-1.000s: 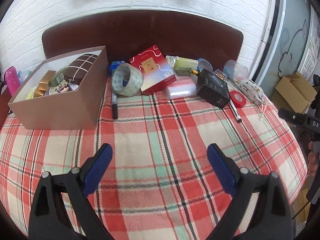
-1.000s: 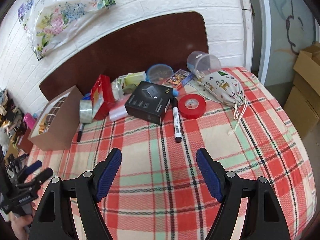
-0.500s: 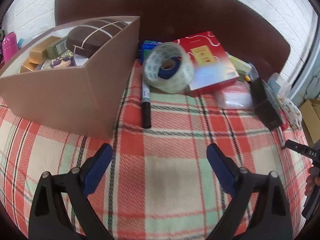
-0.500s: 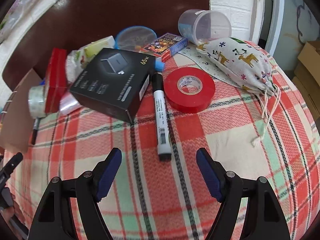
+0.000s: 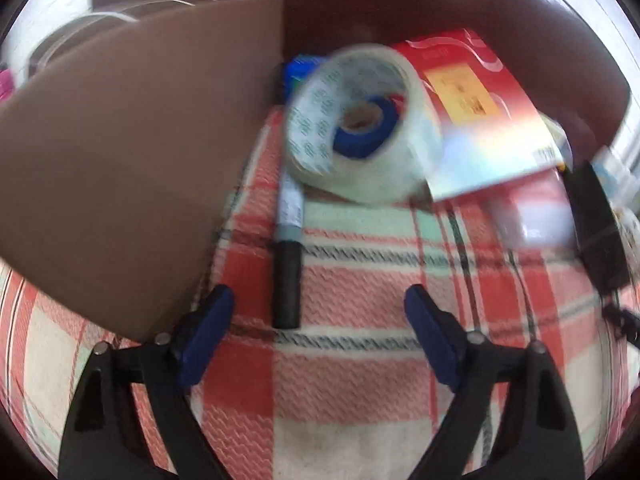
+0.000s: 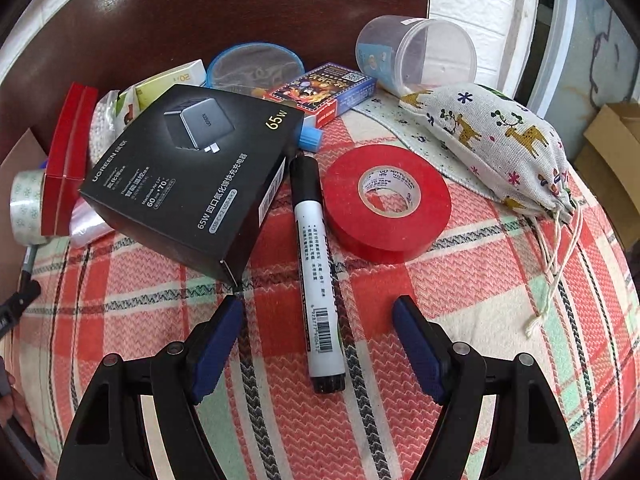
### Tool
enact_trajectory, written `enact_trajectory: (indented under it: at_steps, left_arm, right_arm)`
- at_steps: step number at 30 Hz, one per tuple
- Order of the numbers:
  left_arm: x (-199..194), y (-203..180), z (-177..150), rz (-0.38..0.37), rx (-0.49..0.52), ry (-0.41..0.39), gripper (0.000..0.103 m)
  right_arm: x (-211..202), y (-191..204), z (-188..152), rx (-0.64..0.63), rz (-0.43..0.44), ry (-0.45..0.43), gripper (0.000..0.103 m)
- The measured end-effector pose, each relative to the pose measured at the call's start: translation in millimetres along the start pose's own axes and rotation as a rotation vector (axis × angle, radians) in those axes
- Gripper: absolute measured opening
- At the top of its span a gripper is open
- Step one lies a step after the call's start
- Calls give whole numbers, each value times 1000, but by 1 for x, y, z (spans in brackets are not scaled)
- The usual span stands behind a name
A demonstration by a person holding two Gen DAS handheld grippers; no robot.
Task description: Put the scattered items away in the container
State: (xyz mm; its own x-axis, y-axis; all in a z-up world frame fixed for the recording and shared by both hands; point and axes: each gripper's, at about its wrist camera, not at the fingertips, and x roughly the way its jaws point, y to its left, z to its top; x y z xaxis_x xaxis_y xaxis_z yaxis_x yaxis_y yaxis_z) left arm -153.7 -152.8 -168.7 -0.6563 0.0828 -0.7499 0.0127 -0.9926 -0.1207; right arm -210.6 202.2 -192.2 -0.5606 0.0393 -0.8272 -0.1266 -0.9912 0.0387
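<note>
While both grippers hang over the plaid cloth (image 6: 500,292) | left gripper (image 5: 320,312): unclenched, jaws just narrowing, black-capped marker (image 5: 286,280) between, untouched, beside brown box (image 5: 120,168) | right gripper (image 6: 318,324): spread, straddling white marker (image 6: 318,272), no contact.

Right claw (image 6: 318,320) low in frame, jaws spread wide, blue pads clear of everything. White marker (image 6: 318,276) lies on the plaid cloth (image 6: 500,300) between the pads, black cap (image 6: 306,178) pointing up-frame, touching neither pad. Red tape roll (image 6: 386,204) flat, just right of the marker. Black charger box (image 6: 192,168) left of the marker, tilted, one corner near the left pad. Deer-print drawstring pouch (image 6: 500,136) at right, cords trailing down. Clear plastic cup (image 6: 416,56) on its side at top. Card box (image 6: 324,94) beside it. Clear tape roll (image 6: 28,204) at far left edge.
</note>
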Motion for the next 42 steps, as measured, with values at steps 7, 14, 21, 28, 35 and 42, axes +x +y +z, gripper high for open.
enact_trajectory:
  at_steps: [7,14,21,28,35,42]
  left_arm:
    - [-2,-1,4,11,-8,20,85]
    - [-2,-11,6,130,20,11,63]
    - [-11,2,10,97,-23,12,14]
    - [-21,7,10,46,-41,-6,14]
    - [-42,11,8,15,-44,-38,14]
    - [-59,1,5,-19,-41,-46,14]
  right_arm:
    - [-3,2,-3,5,-15,-15,78]
    - [-10,4,-6,8,-25,-12,69]
    - [-20,11,-5,-17,3,-6,16]
    - [-33,7,-13,21,48,-21,16]
    - [-40,3,-23,34,70,-33,16]
    - [-50,-1,-22,38,86,-53,16]
